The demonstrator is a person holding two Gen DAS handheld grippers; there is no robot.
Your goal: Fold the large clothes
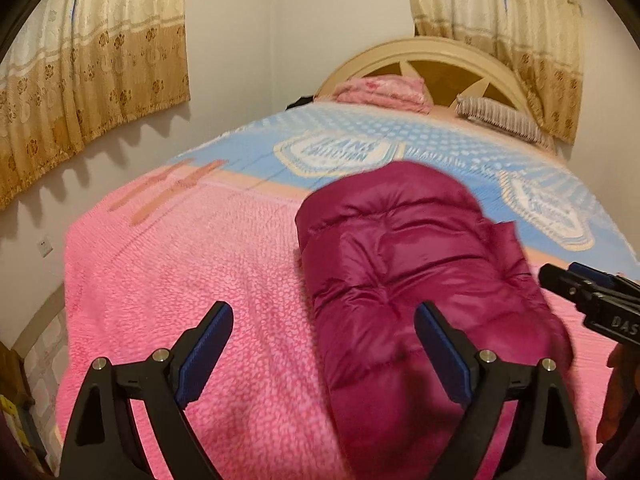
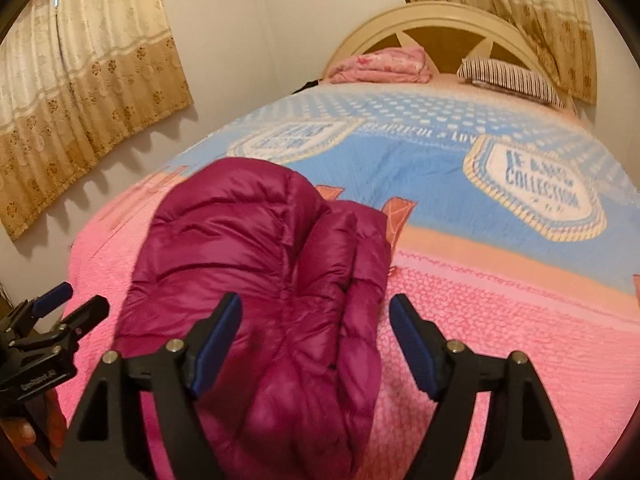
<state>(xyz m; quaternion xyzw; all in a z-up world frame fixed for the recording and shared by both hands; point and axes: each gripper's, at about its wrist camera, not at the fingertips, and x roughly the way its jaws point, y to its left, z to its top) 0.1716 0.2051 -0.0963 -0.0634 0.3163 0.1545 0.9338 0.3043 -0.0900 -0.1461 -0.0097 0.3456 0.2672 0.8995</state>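
Pink knitted bedspread (image 1: 208, 280) over the near part of a wide bed, with small raised bumps in the weave. Farther up, a light blue cover (image 2: 400, 168) with white badge prints, one reading "COLLECTION" in the right wrist view. Between the two, an orange-peach band (image 2: 500, 252) across the bed. At the far end, an arched cream headboard (image 1: 432, 52) with brown panels; in front of it a folded pink blanket (image 1: 380, 90) and, to its right, a striped pillow (image 2: 508, 80). Pale walls behind, and gold-beige curtains (image 1: 92, 76) with flower pattern on the left wall, more curtains (image 2: 520, 12) at the upper right. White wall socket (image 1: 43, 246) low on the left wall.

On the pink bedspread, near the foot of the bed, a magenta quilted puffer jacket (image 2: 248, 264), folded into a long thick bundle, its far end almost reaching the peach band. Shiny fabric, horizontal stitched seams, many soft wrinkles. In the right wrist view a second narrower layer along its right side.

Left gripper (image 1: 324, 344) above the bedspread, jaws wide apart, nothing clasped; right blue pad (image 1: 440, 356) in front of the jacket's left edge. Right gripper (image 2: 316, 340) above the jacket's near end, jaws spread, grasping nothing, pads clear of the fabric.
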